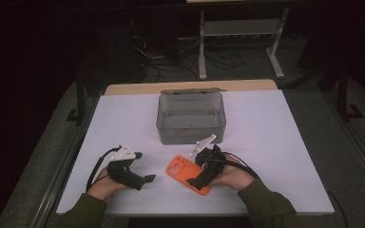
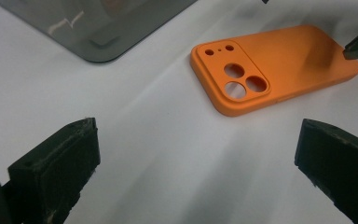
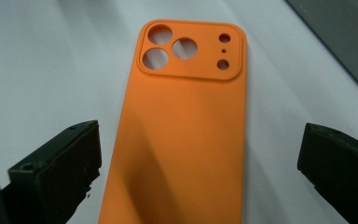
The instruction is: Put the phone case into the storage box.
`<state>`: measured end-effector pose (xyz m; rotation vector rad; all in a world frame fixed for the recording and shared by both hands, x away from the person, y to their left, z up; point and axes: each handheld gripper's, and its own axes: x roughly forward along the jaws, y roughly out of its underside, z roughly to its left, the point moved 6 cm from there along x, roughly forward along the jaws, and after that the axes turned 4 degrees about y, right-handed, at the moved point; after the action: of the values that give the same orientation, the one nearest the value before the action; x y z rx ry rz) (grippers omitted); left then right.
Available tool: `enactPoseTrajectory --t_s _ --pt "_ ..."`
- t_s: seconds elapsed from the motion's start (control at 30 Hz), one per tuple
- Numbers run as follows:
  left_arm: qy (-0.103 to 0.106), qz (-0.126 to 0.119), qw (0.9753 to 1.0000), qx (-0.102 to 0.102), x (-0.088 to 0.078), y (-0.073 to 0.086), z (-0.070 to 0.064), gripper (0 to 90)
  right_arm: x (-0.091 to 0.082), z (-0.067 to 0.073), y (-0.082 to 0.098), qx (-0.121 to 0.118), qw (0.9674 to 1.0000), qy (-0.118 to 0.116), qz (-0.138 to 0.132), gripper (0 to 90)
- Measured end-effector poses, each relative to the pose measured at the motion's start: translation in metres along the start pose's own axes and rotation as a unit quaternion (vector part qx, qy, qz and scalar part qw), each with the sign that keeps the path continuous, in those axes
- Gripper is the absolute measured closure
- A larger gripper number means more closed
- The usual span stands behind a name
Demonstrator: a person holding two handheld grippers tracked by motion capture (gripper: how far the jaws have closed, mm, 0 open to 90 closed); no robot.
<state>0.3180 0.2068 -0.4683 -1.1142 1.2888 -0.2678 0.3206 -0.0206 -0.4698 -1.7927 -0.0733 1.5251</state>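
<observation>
While cropped below, orange phone case (image 3: 182, 135), right hand-held gripper (image 3: 200, 168) astride, spread wide.

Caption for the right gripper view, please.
Right gripper with open jaws straddling an orange phone case lying back-up on the white table.

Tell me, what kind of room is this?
Probably a lab or workshop set up for recording. A white table holds just an orange phone case and a grey plastic box, and loose cables lie on the dark floor behind.
</observation>
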Motion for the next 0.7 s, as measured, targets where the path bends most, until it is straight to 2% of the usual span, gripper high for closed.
enactPoseTrajectory --t_s 0.7 --pt "0.000 0.001 1.0000 0.001 0.000 0.000 0.000 0.0 0.013 0.009 0.009 -0.020 0.9986 -0.008 0.048 0.0"
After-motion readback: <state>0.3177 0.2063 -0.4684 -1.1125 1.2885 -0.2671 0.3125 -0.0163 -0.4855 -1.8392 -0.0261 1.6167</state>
